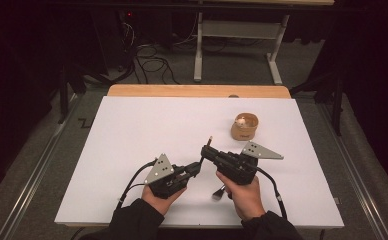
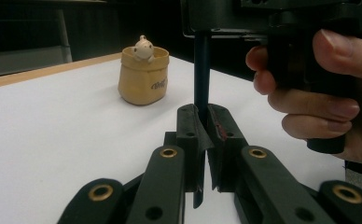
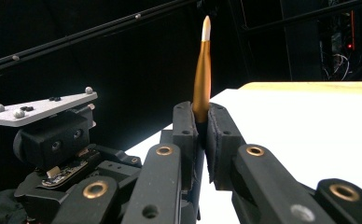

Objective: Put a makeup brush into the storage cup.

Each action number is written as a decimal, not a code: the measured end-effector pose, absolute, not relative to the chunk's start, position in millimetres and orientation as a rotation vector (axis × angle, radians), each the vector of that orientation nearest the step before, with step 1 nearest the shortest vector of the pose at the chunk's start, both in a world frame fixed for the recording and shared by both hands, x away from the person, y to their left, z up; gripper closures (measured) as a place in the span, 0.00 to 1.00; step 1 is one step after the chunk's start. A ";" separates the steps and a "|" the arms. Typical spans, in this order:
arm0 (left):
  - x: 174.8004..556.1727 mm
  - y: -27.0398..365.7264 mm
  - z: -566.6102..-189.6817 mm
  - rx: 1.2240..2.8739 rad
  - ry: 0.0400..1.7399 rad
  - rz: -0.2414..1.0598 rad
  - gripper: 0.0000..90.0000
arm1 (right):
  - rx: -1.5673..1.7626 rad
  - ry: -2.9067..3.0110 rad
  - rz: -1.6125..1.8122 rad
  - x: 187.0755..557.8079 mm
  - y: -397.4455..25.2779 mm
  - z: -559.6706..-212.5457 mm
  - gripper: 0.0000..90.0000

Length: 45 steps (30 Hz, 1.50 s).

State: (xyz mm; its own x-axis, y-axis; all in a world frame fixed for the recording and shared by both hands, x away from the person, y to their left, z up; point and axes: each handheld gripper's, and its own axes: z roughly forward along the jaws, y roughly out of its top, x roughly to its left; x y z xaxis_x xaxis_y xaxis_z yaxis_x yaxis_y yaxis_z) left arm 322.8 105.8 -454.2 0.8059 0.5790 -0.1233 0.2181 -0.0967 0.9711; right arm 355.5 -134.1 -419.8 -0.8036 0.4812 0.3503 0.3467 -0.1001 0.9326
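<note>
Jaws on my right gripper are pinched on a slim brush; in the right gripper view its tan handle stands up between the pads and tapers to a pale tip against the dark background. From above, the same right gripper sits near the middle of the table, with the handle end poking out ahead of it and the brush head showing behind my hand near the front edge.

My left gripper has its jaws drawn narrow around the dark lower part of that same brush, which rises straight up from between the pads to the right gripper above it. So both tools hold the one brush, lifted off the surface as far as I can tell. In the high view my left gripper lies just beside the right one, tips almost meeting.

Beyond them, on the white table, a small tan pot stands upright toward the far right, well apart from the grippers, with a little pale figure peeking over its rim. The left gripper view shows my right hand's fingers curled round the right gripper's grip. A wooden strip runs along the far edge.
</note>
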 end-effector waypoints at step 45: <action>339.7 143.7 -441.0 1.732 0.762 0.390 0.34 | 0.944 1.981 2.004 359.3 -149.8 -415.3 0.94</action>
State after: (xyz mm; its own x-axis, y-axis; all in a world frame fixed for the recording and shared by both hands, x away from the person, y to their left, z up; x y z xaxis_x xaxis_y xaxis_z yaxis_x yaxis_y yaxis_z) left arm 339.7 143.7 -441.0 0.7343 0.6674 -0.1242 0.2901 -0.1430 0.9463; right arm 359.3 -149.8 -415.3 -0.7853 0.5343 0.3129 0.3068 -0.1032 0.9462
